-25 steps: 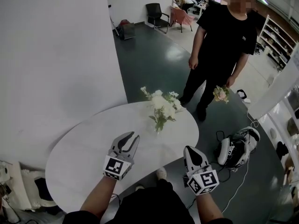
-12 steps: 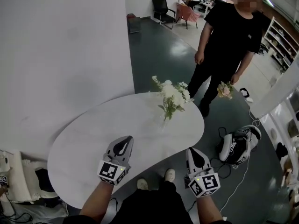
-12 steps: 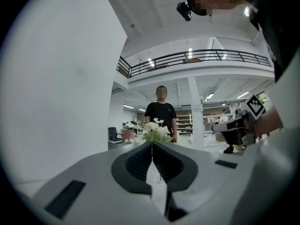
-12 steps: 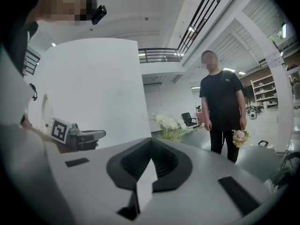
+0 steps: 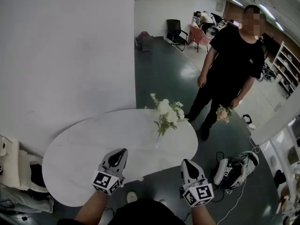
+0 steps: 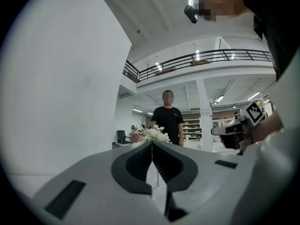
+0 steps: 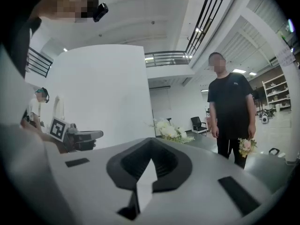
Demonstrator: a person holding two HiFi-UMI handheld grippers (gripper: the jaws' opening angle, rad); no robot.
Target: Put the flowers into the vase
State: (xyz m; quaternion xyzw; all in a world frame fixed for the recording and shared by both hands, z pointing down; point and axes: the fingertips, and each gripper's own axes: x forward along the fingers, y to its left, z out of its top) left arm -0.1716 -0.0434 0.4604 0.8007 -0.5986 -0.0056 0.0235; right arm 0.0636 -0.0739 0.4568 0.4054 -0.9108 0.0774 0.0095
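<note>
1. Left gripper (image 5: 118, 154): jaws pressed together with nothing between them. It points level, out over the near edge of the white table (image 5: 79, 153).
2. Ahead and right of it, on the table's far right part, is the vase (image 5: 158, 138). It is clear glass and hard to make out. White flowers (image 5: 165, 115) already stand upright in it, stems down and blooms up. In the left gripper view the blooms (image 6: 153, 134) sit almost dead ahead, just over the closed tips.
3. Right gripper (image 5: 186, 164): tips meet and it is empty. It hangs off the table's near right edge, also pointing level. In the right gripper view the vase flowers (image 7: 168, 129) lie slightly right of the tips.
4. Furthest right, a standing person (image 5: 232, 64) beyond the table holds a small pink bunch (image 5: 223, 112) low at their side. It is well apart from both grippers and from the vase. I cannot read its stem direction at this size.
5. Judgement: if that pink bunch goes in next, it lies forward and to your right, past the table. Your right gripper is the nearer one and would have to open before taking it. The vase is between you and the bunch, to its left.
</note>
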